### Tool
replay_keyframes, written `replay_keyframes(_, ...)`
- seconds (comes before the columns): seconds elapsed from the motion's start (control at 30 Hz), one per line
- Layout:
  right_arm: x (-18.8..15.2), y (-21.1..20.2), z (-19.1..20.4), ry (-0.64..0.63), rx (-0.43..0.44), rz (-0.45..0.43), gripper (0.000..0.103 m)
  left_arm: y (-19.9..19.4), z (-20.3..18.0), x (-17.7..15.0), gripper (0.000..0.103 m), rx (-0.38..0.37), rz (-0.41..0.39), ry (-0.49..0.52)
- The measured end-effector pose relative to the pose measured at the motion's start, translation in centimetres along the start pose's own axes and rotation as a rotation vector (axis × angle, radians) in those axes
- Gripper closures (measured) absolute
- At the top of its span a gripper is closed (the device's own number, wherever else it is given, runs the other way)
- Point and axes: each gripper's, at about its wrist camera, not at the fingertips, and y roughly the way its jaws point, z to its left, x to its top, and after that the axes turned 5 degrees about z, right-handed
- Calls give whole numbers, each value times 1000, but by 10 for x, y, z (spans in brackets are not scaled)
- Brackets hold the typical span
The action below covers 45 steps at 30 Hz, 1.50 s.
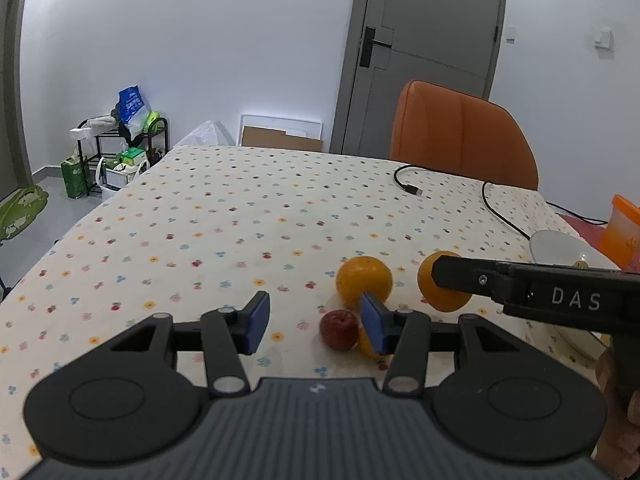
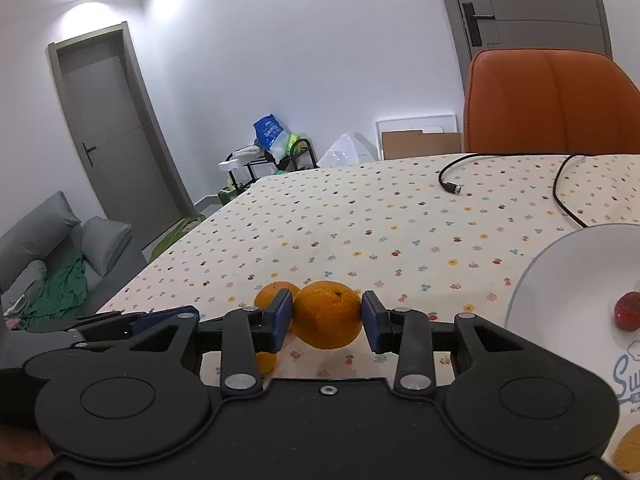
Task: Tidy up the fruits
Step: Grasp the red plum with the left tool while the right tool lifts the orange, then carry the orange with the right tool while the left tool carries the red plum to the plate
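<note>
My right gripper is shut on an orange, both blue pads touching its sides, low over the flowered tablecloth. In the left wrist view one of its black fingers crosses that orange. My left gripper stands open just left of the fruit, nothing between its pads. A second orange, a red fruit and a small yellow-orange fruit, partly hidden by my right pad, lie close together. The white plate at the right holds a red fruit.
A black cable lies at the far side of the table. An orange chair stands behind it. An orange cup is beyond the plate. A person's hand holds the right gripper. Another orange thing shows at the plate's near edge.
</note>
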Motion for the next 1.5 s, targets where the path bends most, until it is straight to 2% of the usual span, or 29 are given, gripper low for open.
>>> replay_keyframes(0.2,-2,1,-2,4,-2,18,67,9,-7,1,70,9,-7,10)
replay_keyframes(0.33,-4,4,-3,6,-6,30,67,16,-3,-1,73,-12,42,-15)
replay_keyframes(0.53,-8,9,1,-14,-19,45,62,15,1,-2,81,-8,56,-21)
replay_keyframes(0.57,-9,12,1,-11,-13,55,58,14,1,-2,81,-8,56,-16)
replay_keyframes(0.67,-13,20,4,-21,-18,88,58,10,1,-5,82,-5,54,-14)
replay_keyframes(0.73,-15,21,6,-28,-14,85,63,6,3,-6,82,-11,52,-26)
replay_keyframes(0.87,-12,16,9,-22,-17,75,64,-5,8,-6,82,-11,36,-35)
replay_keyframes(1.13,-5,-14,15,-27,-38,14,64,-30,11,1,82,-19,-16,-48)
replay_keyframes(1.5,-9,-62,4,-8,-97,-43,64,-46,-16,3,82,-74,-57,-23)
